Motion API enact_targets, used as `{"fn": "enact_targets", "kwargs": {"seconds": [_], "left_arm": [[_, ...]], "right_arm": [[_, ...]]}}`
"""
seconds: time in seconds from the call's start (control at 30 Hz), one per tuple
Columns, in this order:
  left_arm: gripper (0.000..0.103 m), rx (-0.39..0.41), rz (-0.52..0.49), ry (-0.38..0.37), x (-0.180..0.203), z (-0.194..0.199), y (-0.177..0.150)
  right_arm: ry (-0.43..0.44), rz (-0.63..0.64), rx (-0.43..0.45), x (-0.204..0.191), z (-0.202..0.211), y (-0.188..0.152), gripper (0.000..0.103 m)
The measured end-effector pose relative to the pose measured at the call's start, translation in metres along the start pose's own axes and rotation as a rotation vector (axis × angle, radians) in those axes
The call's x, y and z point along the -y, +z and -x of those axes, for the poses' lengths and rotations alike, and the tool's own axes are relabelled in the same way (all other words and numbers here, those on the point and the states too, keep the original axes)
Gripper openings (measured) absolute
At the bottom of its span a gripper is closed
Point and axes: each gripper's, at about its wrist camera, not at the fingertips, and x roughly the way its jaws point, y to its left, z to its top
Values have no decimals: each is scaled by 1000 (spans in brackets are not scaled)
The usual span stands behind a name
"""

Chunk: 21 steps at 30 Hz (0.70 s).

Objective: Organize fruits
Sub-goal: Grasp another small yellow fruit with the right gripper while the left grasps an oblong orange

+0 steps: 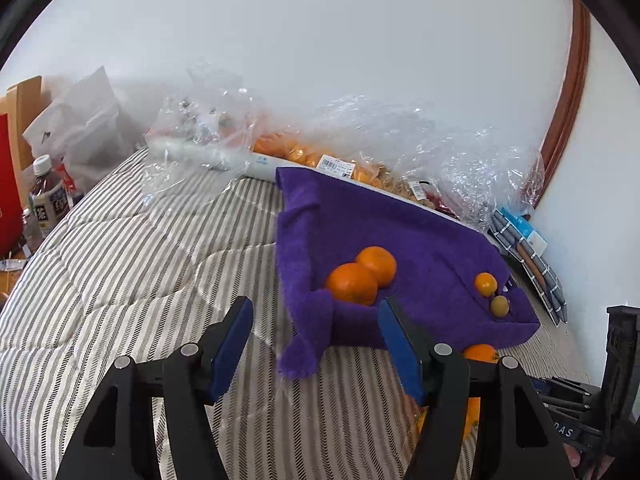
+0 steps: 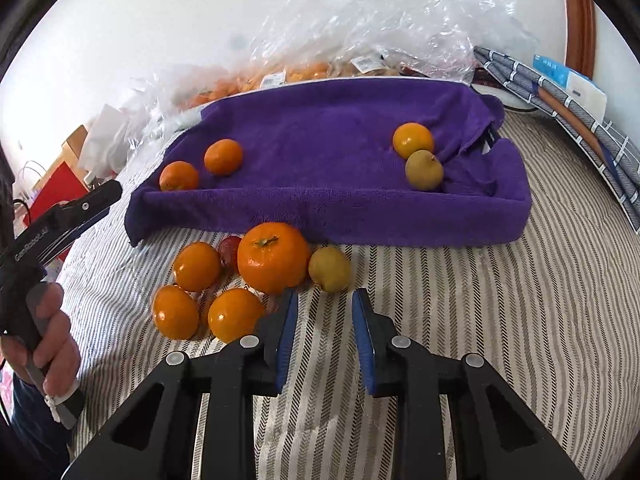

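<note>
A tray lined with a purple towel (image 2: 320, 128) sits on the striped bedcover. In it lie two mandarins (image 2: 200, 166) at the left, and a small orange fruit (image 2: 413, 140) with a yellow-green fruit (image 2: 424, 170) at the right. The mandarins (image 1: 362, 276) also show in the left wrist view. In front of the tray lies a pile: a big orange (image 2: 274, 258), several small orange fruits (image 2: 236, 314), a reddish fruit (image 2: 229, 249) and a yellow-green fruit (image 2: 329, 269). My right gripper (image 2: 324, 312) is open and empty just before the pile. My left gripper (image 1: 316, 320) is open and empty by the tray's left corner.
Clear plastic bags of fruit (image 2: 320, 68) lie behind the tray by the white wall. A folded checked cloth (image 2: 580, 120) lies at the right. A drink bottle (image 1: 46, 196) and a red bag (image 1: 8, 184) stand at the left beyond the bed edge.
</note>
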Motion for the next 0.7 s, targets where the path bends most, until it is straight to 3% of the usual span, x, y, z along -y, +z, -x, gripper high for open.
{"fn": "enact_targets", "kwargs": {"seconds": [0.23, 0.7], "left_arm": [[63, -26, 43, 1, -10, -6, 2], [63, -50, 11, -47, -2, -6, 2]], "right_arm": [[-43, 11, -6, 3, -14, 12, 28], [-88, 22, 50, 8, -12, 12, 24]]}}
